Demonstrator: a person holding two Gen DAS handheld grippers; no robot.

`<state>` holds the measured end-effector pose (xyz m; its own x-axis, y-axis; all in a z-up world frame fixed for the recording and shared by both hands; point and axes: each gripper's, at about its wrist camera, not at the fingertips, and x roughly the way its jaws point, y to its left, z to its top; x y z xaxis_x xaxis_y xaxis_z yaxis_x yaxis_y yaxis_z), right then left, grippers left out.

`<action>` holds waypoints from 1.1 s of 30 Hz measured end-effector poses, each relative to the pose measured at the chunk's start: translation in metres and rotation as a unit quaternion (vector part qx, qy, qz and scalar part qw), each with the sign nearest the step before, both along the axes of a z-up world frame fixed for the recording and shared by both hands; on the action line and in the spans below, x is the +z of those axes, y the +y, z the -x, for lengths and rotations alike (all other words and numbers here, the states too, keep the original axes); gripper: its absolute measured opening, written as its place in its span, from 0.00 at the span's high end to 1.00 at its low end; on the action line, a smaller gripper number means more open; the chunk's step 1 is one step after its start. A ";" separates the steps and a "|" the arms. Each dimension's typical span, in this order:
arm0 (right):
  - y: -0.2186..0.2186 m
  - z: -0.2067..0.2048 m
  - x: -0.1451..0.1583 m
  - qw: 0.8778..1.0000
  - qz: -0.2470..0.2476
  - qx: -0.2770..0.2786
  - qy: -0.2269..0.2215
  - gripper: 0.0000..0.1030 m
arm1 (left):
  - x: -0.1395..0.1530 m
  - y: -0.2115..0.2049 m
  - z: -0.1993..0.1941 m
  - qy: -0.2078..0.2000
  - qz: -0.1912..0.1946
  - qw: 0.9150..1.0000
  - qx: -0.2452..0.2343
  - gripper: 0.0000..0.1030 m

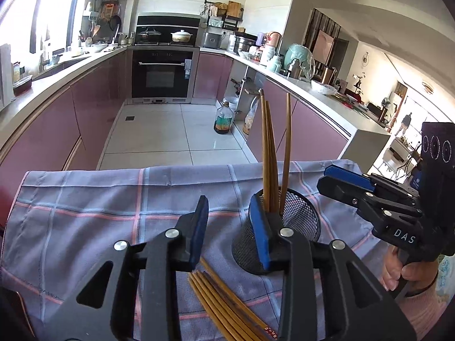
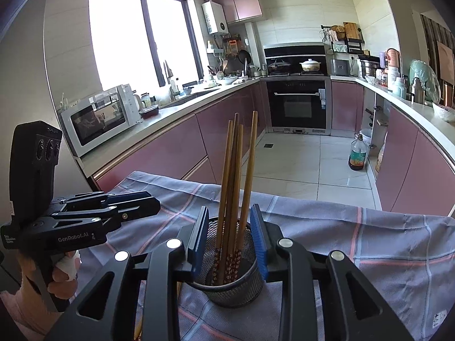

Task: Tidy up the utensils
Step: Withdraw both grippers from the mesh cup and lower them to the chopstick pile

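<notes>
A black mesh holder [image 1: 295, 227] [image 2: 230, 281] stands on the checked cloth with several wooden chopsticks [image 1: 270, 153] [image 2: 236, 176] upright in it. More chopsticks [image 1: 224, 307] lie flat on the cloth in front of the holder. My left gripper [image 1: 230, 227] is open and empty above the flat chopsticks, its right pad just beside the holder. It shows from the side in the right wrist view [image 2: 142, 201]. My right gripper [image 2: 230, 241] is open with its blue pads on either side of the holder's rim, empty. It shows in the left wrist view [image 1: 341, 179].
The purple checked cloth [image 1: 99, 204] [image 2: 355, 241] covers the table, and its far edge drops to the tiled kitchen floor. Pink cabinets and counters run along both sides. An oil bottle [image 1: 223, 119] stands on the floor.
</notes>
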<state>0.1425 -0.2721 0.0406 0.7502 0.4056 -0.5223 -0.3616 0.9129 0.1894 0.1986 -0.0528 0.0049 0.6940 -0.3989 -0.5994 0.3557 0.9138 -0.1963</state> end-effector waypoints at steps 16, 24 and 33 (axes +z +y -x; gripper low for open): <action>0.043 0.062 -0.032 0.995 0.014 0.097 0.018 0.72 | -0.029 0.053 0.064 0.000 -0.014 0.999 0.047 0.65; 0.058 0.053 -0.083 0.989 0.029 0.100 0.108 0.73 | -0.069 0.051 0.078 0.047 -0.035 0.997 0.040 0.64; 0.065 0.058 -0.107 0.984 0.041 0.100 0.145 0.73 | -0.102 0.039 0.087 0.084 -0.043 0.995 0.020 0.64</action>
<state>0.0845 -0.2070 -0.0669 0.4747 0.4777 -0.7393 -0.4781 0.8451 0.2391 0.1112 -0.0142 -0.0969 0.5948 -0.3155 -0.7393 0.2874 0.9424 -0.1710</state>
